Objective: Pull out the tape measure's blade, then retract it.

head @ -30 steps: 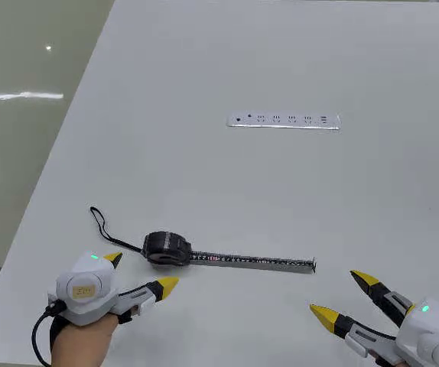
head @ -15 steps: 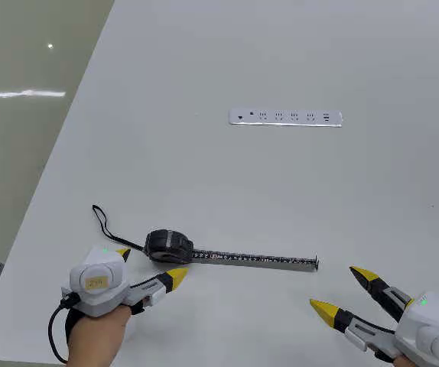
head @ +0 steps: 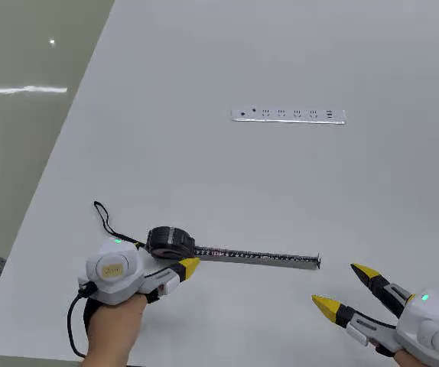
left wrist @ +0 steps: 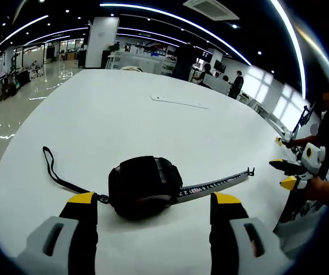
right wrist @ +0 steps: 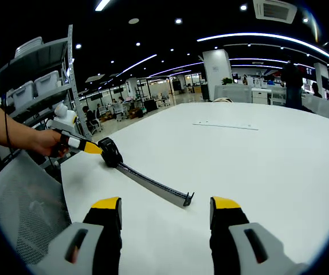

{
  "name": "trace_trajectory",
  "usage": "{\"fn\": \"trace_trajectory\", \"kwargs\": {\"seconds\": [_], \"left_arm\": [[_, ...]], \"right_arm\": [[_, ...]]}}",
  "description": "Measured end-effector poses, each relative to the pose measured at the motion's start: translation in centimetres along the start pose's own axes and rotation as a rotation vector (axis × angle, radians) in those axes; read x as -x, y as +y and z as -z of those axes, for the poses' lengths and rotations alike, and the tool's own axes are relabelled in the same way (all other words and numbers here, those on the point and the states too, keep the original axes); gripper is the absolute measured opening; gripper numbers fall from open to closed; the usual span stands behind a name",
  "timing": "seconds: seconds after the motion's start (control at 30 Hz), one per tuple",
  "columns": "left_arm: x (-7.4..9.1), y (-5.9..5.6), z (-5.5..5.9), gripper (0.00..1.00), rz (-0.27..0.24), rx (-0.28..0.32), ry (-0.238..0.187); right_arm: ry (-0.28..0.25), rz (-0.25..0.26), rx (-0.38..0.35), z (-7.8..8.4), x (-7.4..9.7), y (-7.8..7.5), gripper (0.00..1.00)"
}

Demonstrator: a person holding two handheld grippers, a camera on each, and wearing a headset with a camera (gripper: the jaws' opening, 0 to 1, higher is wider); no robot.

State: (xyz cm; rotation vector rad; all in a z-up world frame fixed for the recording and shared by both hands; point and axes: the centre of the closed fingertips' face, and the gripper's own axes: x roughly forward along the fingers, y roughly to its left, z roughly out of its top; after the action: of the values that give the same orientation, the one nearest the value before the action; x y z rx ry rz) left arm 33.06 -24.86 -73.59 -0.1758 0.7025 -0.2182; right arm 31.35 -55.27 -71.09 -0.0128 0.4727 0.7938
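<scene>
**Tape measure: blade drawn, retraction pending**

Head view. One tape measure [head: 170, 241], black, lies on the white bench [head: 204, 168] near its front edge. Its blade [head: 258, 258] runs flat along the bench to my right and ends in a hook [head: 317, 261]. A black strap [head: 105, 222] trails off the other side. One power strip [head: 288, 115] lies well apart, further back. My left tool [head: 163, 255] sits just beside the tape measure, with one yellow tip right below where the blade comes out. My right tool [head: 346, 287] hovers near the hook but apart from it, with its jaws spread and nothing between them.

Left gripper view. The case [left wrist: 144, 186] lies between my two jaws, which stand wide on either side of it. I cannot tell whether either tip touches it. This tool grips nothing.

Right gripper view. The hook lies ahead of my jaws, in the gap but beyond the tips. This tool holds nothing either.

Assessment. The pull-out looks done, so the retraction is the step in hand. The next move likely calls for the left tool to close on the case and steady it. The lock must then release so the blade can run back. The right tool may need to guide the hook, or the blade could whip.
</scene>
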Motion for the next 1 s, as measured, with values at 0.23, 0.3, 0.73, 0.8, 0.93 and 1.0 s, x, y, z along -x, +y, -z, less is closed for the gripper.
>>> {"fn": "trace_trajectory", "kwargs": {"seconds": [0.23,0.3,0.73,0.8,0.93,1.0], "left_arm": [[-0.5,0.1,0.0,0.80,-0.018,0.026,0.008],[-0.6,0.2,0.1,0.80,-0.025,0.033,0.011],[-1.9,0.3,0.0,0.80,-0.050,0.101,0.016],[-2.0,0.1,0.0,0.80,-0.051,0.098,0.021],[-2.4,-0.3,0.1,0.80,-0.049,0.113,0.022],[-2.6,-0.3,0.1,0.80,-0.052,0.117,0.023]], "right_arm": [[-0.009,0.008,-0.011,-0.2,0.0,-0.7,0.63],[-0.011,0.009,-0.012,-0.3,0.0,-0.8,0.63],[-0.021,0.004,-0.030,-0.3,-0.3,-1.1,0.63],[-0.023,0.003,-0.032,-0.3,-0.4,-1.1,0.63],[-0.016,-0.007,-0.031,-0.1,-0.6,-1.0,0.63],[-0.015,-0.007,-0.032,-0.1,-0.7,-1.1,0.62]]}}
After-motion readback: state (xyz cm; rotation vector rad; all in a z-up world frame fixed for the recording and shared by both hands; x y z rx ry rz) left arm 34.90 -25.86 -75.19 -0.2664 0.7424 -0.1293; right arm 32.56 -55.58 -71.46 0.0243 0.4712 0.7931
